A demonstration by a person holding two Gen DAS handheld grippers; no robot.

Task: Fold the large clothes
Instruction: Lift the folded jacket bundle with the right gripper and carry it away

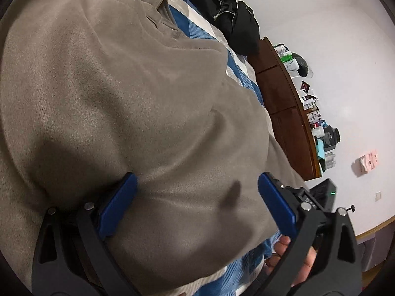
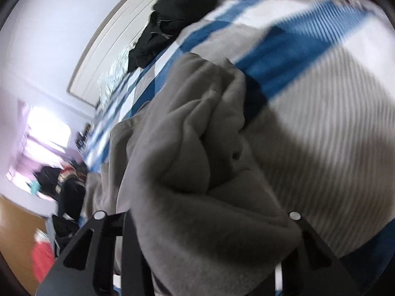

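Left tool (image 1: 197, 202) gapes over one taupe garment (image 1: 128, 103); right tool (image 2: 212, 251) clamps its bunched fabric.

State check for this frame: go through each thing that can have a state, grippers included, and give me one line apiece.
Left gripper: open, blue pads wide apart over the fabric, holding nothing.
Right gripper: fingertips buried in bunched fabric; grip not visible.
Brown fleece garment: spread mostly flat on the bed, collar end far from the camera, one part bunched at the right gripper.
Black jacket: crumpled in a heap, unfolded.
Striped blanket: spread out under the clothes.
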